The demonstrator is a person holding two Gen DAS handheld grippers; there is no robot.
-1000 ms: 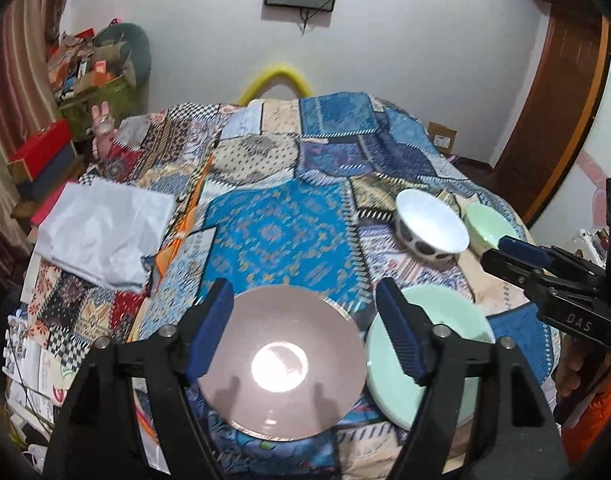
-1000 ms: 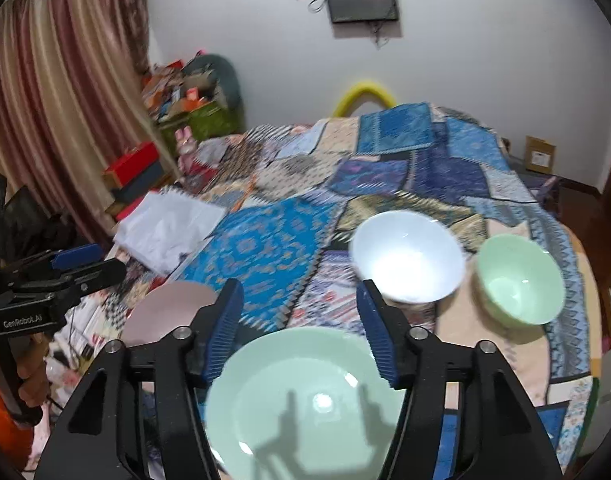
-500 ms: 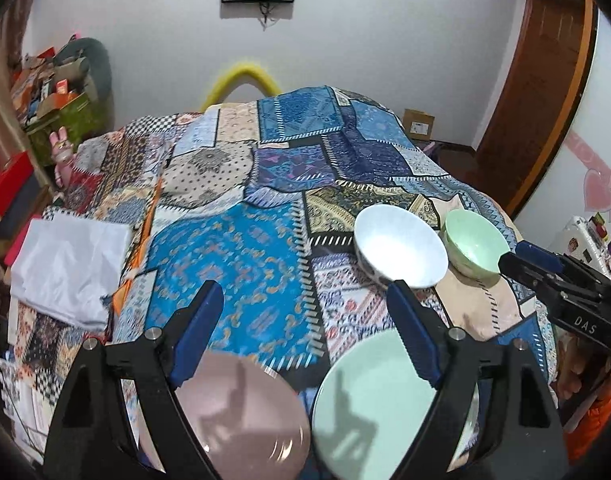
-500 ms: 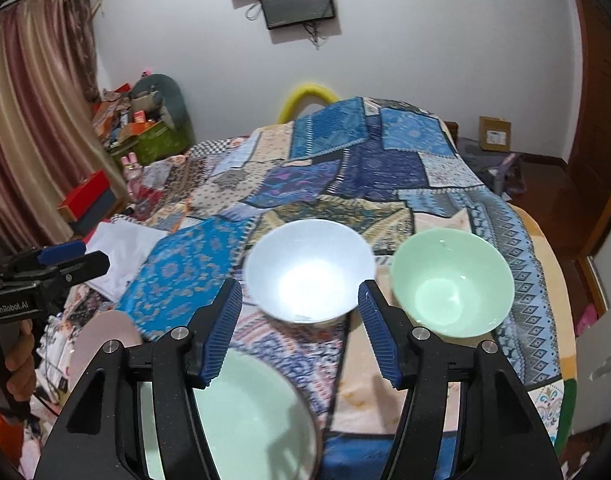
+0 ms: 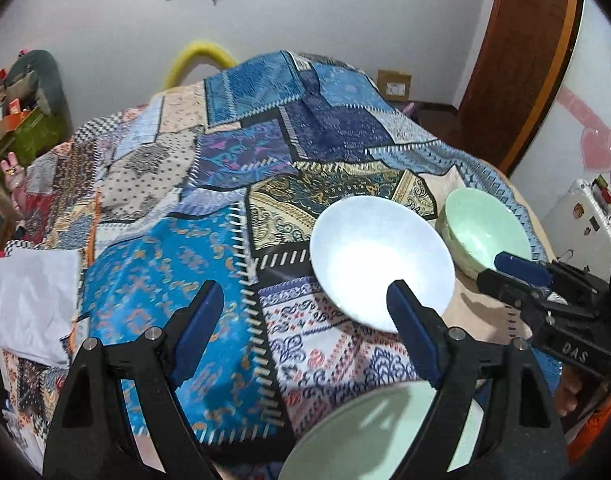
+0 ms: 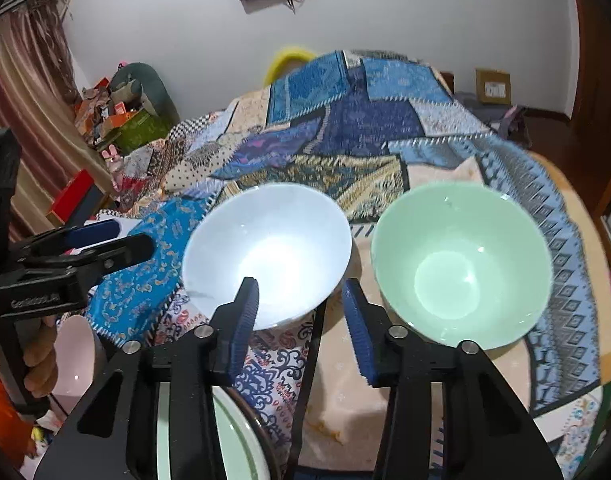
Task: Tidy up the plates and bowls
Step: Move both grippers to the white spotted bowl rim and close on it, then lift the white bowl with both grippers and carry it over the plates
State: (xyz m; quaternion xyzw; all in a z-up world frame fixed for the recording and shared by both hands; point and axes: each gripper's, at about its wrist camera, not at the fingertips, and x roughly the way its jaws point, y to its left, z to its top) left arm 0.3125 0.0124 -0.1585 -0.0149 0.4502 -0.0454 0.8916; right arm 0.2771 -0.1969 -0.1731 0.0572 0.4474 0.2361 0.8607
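A white bowl (image 5: 381, 256) (image 6: 267, 254) and a green bowl (image 5: 485, 236) (image 6: 461, 266) stand side by side on a patchwork cloth. A green plate (image 5: 385, 436) (image 6: 225, 440) lies at the near edge, and a pink plate (image 6: 75, 354) lies left of it. My left gripper (image 5: 305, 312) is open and empty, above the cloth left of the white bowl. My right gripper (image 6: 299, 294) is open and empty, its fingers straddling the white bowl's near right rim. It also shows in the left wrist view (image 5: 521, 276).
The patchwork cloth (image 5: 233, 184) covers the whole surface. A white folded sheet (image 5: 29, 300) lies at the left edge. Boxes and clutter (image 6: 117, 116) stand at the far left by a curtain. A wooden door (image 5: 521, 60) is at the right.
Both grippers have moved forward and right, from over the plates toward the bowls. The bowls now look much nearer in both views. The right gripper's fingers have narrowed somewhat.
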